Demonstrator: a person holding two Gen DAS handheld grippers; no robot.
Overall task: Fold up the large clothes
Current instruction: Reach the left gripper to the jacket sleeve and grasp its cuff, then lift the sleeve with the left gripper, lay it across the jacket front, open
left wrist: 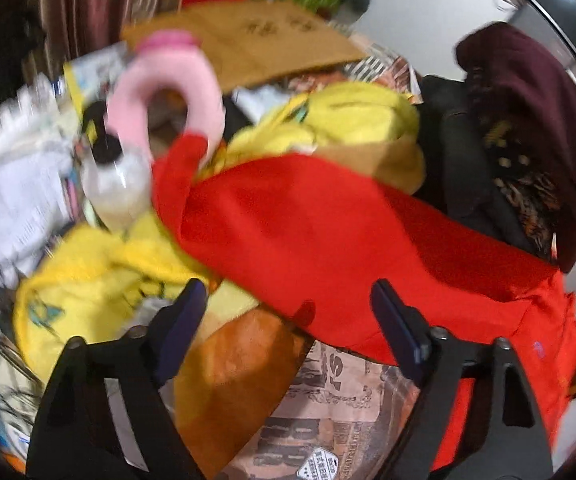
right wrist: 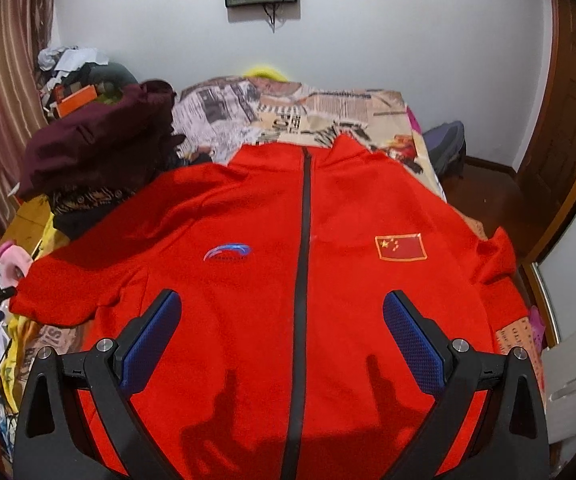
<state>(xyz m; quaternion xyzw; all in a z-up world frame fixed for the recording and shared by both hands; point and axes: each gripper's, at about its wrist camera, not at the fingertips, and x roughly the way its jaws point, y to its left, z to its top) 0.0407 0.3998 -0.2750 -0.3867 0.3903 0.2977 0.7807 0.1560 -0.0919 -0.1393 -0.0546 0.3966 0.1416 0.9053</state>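
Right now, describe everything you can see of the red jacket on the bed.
The red jacket lies front-up and spread flat on a bed with a newsprint-pattern sheet. It looks like soft fleece-like fabric. A dark zipper, closed, runs up to a stand-up collar. One chest side carries a blue swoosh logo, the other a red flag patch with yellow stars. One sleeve stretches over a yellow cloth beside the bed; the other bunches at the bed's edge. Neither gripper touches it.
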